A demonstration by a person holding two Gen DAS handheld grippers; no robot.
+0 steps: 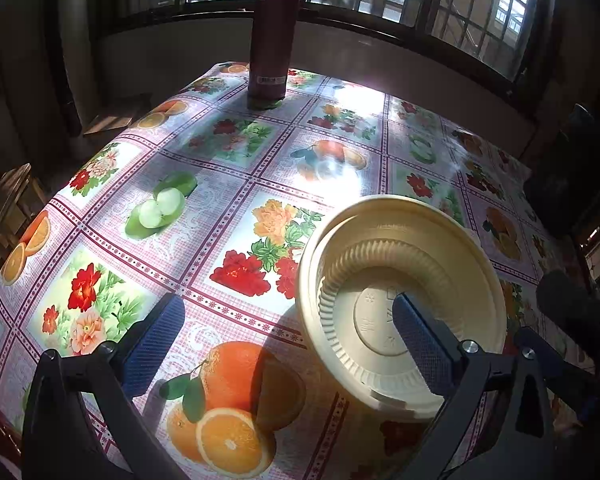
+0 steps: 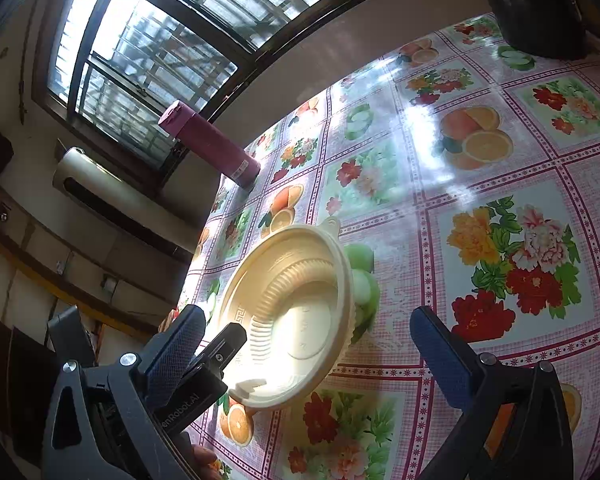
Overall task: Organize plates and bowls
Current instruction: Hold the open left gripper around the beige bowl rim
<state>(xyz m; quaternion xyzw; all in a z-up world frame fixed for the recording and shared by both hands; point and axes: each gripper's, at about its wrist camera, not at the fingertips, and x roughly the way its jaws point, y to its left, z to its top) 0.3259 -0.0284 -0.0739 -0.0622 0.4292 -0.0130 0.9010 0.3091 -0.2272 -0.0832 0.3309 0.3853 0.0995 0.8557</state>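
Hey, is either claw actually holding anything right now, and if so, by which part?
No. Both the left claw and right claw are open and hold nothing. The stacked cream bowls sit on the table, ungripped.

- table [image 1: 236, 184] under a glossy oilcloth, pink grid with fruit and flower panels; window glare across the far part
- cream bowl stack [image 1: 404, 304], ribbed bowl nested in a wider one, on the near right
- maroon flask [image 1: 274, 36] upright near the far edge
- dark object [image 2: 540, 12] at a far corner, unclear
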